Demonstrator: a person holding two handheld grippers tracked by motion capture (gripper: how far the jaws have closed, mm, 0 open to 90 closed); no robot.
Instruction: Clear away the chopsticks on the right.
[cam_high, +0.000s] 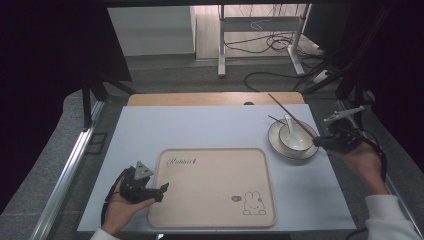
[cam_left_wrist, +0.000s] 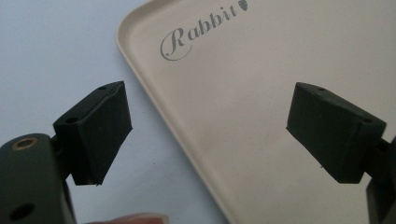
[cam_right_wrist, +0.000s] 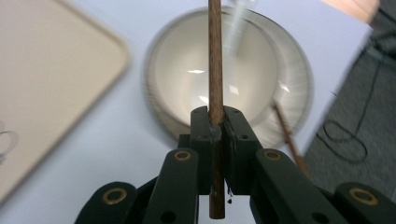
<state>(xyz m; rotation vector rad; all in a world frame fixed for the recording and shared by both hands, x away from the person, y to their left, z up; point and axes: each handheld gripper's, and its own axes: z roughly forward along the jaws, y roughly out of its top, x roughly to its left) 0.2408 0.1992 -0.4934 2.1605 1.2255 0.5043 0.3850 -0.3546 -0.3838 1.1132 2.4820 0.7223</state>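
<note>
A beige tray (cam_high: 215, 187) printed with "Rabbit" and a bunny lies in the middle of the pale mat. My left gripper (cam_high: 161, 192) is at its left edge, open, one jaw over the mat and the other over the tray (cam_left_wrist: 261, 93), nothing between them (cam_left_wrist: 210, 130). At the right a white bowl (cam_high: 295, 137) with a spoon (cam_high: 289, 124) stands on a plate (cam_high: 276, 142). My right gripper (cam_high: 320, 141) is at the plate's right rim, shut (cam_right_wrist: 218, 119) on a brown chopstick (cam_right_wrist: 215, 60) that points out over the bowl (cam_right_wrist: 205, 84). A second chopstick (cam_right_wrist: 289, 140) rests on the plate.
The pale mat (cam_high: 200, 125) covers a wooden table whose far edge (cam_high: 215, 98) shows bare. Cables (cam_high: 270, 45) and a desk frame (cam_high: 221, 40) are on the floor beyond. The table's right edge is close by the right hand (cam_high: 365, 160).
</note>
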